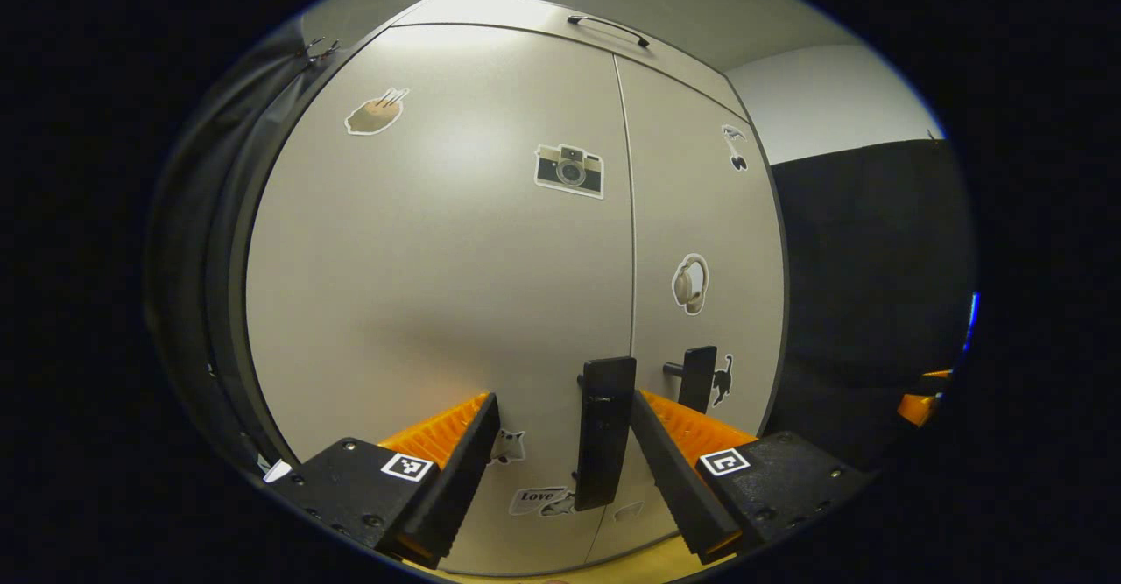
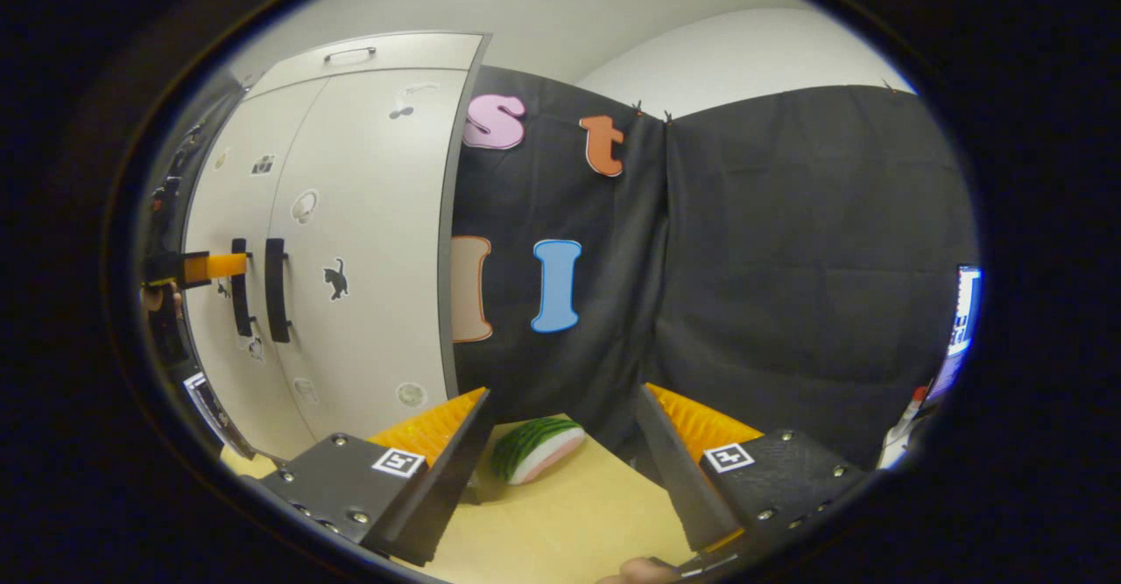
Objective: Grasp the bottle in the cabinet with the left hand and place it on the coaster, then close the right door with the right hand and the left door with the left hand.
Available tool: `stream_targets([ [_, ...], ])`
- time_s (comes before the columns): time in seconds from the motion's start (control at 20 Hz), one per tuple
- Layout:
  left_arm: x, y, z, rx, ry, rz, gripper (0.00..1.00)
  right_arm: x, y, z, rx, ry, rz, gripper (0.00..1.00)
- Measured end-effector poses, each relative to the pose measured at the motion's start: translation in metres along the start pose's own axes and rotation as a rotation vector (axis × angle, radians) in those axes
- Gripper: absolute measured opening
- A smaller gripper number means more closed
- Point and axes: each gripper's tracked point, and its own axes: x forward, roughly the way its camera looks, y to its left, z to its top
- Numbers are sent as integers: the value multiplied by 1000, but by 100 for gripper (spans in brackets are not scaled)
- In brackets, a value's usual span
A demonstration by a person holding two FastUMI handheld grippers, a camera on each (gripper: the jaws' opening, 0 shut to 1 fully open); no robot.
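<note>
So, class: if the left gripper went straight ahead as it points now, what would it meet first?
Probably the left door's handle, which stands between the open jaws of the left gripper, with the left door just behind; depth is uncertain.

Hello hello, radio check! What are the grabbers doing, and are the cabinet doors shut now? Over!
Left gripper open, at the left door's handle. Right gripper open over the table, holding nothing. Both cabinet doors look shut. Nothing in the way.

Booth interior: cloth wall (image 2: 788,242), tabletop (image 2: 560,514).
Black cloth hangs ahead; white wall (image 2: 727,59) above it; pale wooden tabletop below; lit screen (image 2: 963,321) at far right edge.
</note>
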Motion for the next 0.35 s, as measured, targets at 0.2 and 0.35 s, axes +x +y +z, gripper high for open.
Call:
stream_targets([
  [0.2,0,0,0,-4,3,11,95,2,19,8,-2,-12,54,100],
  [0.35,-11,1,5,47,18,65,96,-3,37,23,-13,-36,107,100],
])
